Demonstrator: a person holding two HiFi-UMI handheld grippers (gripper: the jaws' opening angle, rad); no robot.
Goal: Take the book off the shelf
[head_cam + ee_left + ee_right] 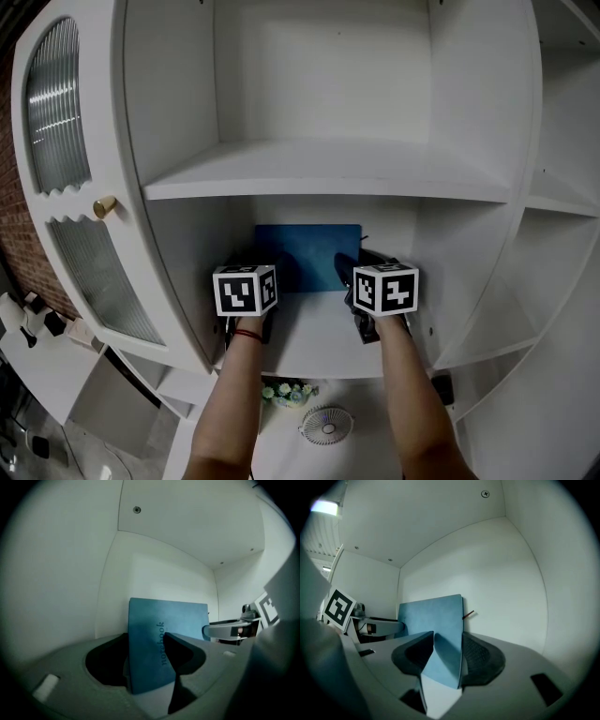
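A blue notebook (pixel 307 257) stands on its long edge against the back wall of the lower white shelf (pixel 323 337). My left gripper (pixel 146 641) is shut on the notebook's (pixel 161 620) left end, one jaw before the cover and one behind. My right gripper (pixel 447 641) is shut on the right end of the notebook (pixel 436 620) in the same way. In the head view the two marker cubes, left (pixel 246 289) and right (pixel 385 288), hide the jaws. Each gripper shows in the other's view: the right one (pixel 229 630), the left one (pixel 370 626).
An upper shelf board (pixel 323 178) hangs just above the notebook. The compartment's side walls stand close on both sides. A cabinet door with ribbed glass and a brass knob (pixel 104 205) is swung open at the left. Below the shelf lie a small fan (pixel 326 425) and flowers (pixel 286 391).
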